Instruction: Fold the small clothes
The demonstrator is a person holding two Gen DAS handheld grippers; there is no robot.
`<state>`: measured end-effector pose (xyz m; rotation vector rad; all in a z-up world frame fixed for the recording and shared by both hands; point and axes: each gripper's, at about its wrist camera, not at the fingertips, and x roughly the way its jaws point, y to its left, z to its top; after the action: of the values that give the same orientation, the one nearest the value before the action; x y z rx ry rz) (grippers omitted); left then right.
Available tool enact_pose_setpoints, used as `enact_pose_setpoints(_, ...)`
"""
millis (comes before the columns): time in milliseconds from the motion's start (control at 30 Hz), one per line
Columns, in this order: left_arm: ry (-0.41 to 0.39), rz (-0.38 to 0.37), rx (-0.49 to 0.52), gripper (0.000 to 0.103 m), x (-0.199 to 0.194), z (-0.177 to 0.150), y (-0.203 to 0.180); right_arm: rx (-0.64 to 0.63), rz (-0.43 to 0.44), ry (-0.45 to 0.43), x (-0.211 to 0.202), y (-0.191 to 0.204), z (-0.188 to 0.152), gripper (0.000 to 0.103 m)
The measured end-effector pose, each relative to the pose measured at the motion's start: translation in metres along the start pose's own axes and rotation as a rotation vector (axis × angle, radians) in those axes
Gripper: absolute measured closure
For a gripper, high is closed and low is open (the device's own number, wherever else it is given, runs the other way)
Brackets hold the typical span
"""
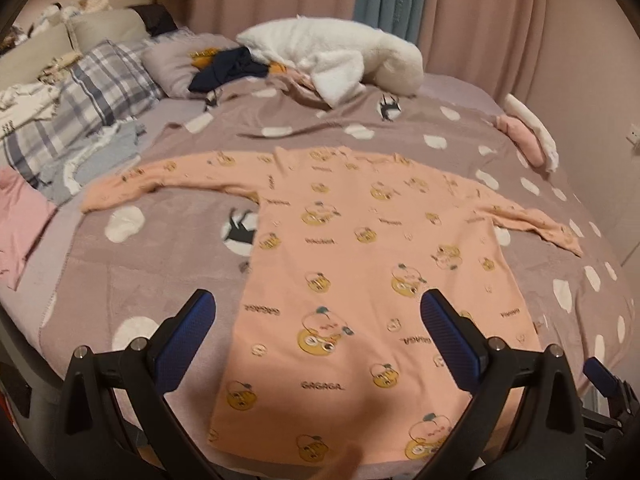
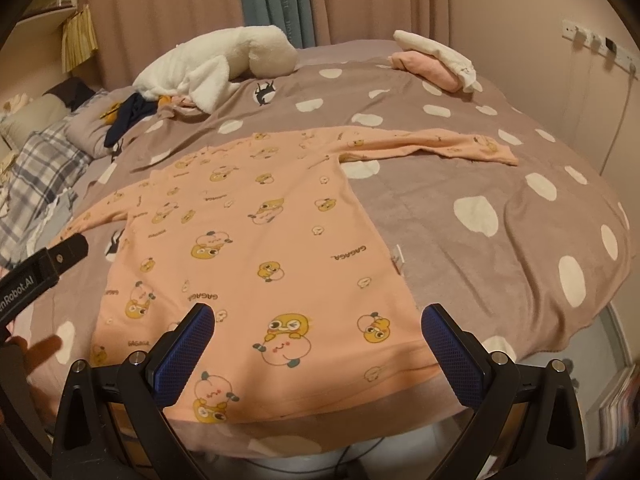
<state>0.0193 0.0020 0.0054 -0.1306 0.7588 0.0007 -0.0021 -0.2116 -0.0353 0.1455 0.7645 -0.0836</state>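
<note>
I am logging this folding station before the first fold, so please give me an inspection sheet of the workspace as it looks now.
Surface: bed with spotted blanket, mostly smooth.
Job's things: peach long-sleeved top flat, sleeves spread, unfolded.
Clutter: folded pink and white clothes at far corner; white plush toy; dark garment; plaid pillow.
Grippers: left tongs and right tongs open, above the hem, holding nothing.
Cables: one hangs from the wall sockets.
Surroundings: pink curtains.
</note>
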Motion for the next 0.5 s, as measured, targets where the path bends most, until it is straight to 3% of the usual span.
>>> enact_pose_setpoints(100, 0.004, -0.085, -0.071, 0.002, 0.0002, -0.0006, 0.005, -0.004, 0.003, 0.001, -0.0002, 0.0001, -0.0002, 0.0)
enact_pose_setpoints(167, -0.008, -0.057, -0.119, 0.002, -0.0023, 0.0005, 0.009, -0.002, 0.001, -0.001, -0.0002, 0.0, 0.0, 0.0)
enact_pose_setpoints(500, -0.02, 0.003, -0.088, 0.002, -0.0041, 0.0033, 0.0069, 0.018, -0.012, -0.03, -0.0008, -0.0054, 0.0011, 0.0)
